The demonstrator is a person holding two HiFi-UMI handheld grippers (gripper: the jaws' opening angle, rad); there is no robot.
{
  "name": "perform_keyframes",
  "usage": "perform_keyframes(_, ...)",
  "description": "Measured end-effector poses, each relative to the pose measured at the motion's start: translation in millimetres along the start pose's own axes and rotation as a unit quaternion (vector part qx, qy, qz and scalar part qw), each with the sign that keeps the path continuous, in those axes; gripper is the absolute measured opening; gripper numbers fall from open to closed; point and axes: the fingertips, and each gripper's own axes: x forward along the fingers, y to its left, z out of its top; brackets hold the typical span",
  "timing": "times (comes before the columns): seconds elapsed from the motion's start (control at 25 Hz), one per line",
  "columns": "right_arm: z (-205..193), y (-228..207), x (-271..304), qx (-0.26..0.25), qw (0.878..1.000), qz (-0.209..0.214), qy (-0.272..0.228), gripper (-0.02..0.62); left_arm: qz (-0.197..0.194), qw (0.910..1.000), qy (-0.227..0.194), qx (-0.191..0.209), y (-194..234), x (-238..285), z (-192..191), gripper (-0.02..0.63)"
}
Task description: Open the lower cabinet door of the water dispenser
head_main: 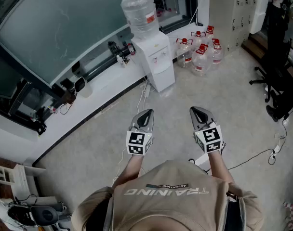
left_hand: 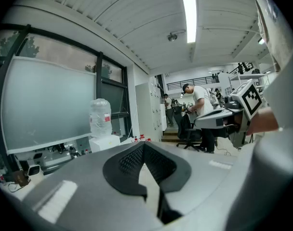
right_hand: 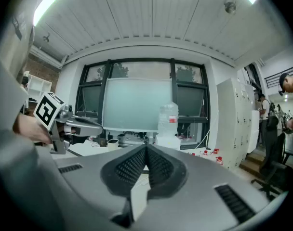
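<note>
The white water dispenser (head_main: 156, 61) stands against the window ledge with a clear bottle (head_main: 140, 13) on top. Its lower cabinet door (head_main: 165, 79) sits flush and closed. Both grippers hover over the floor well short of it, pointing toward it. My left gripper (head_main: 147, 112) has its tips together with nothing between them, and so does my right gripper (head_main: 195, 111). In the left gripper view the left gripper (left_hand: 143, 146) sits below the dispenser (left_hand: 104, 141). The right gripper (right_hand: 146, 148) hides the dispenser's (right_hand: 168, 140) lower part in the right gripper view.
Several red-capped water jugs (head_main: 200, 51) stand on the floor just right of the dispenser. A cable and power strip (head_main: 146, 90) lie at its left foot. Office chairs (head_main: 277, 88) stand at the right. A person (left_hand: 200, 106) stands by desks further off.
</note>
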Motion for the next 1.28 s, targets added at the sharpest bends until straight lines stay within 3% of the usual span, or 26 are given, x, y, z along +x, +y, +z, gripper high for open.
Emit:
perform_keyframes(0.56, -9.8, 11.5, 2.7, 0.005, 1.0, -0.017, 0.018, 0.008, -0.024, 0.9996, 0.006, -0.013, 1.8, -0.5, -14.7, 0.0)
perform_keyframes(0.92, -27.7, 32.4, 33.1, 0.021, 0.998, -0.023, 0.051, 0.008, -0.054, 0.9979, 0.028, -0.024, 29.9, 7.2, -45.0, 0.0)
perform_keyframes(1.08, -44.4, 35.3, 37.9, 0.027, 0.997, -0.032, 0.065, 0.008, -0.046, 0.9984, 0.028, -0.018, 52.6, 21.4, -64.9, 0.0)
perform_keyframes(1.28, -51.2, 26.6, 44.8, 0.026, 0.995, -0.035, 0.094, 0.008, -0.028, 0.9982, 0.029, -0.044, 81.1, 34.4, -67.0, 0.0)
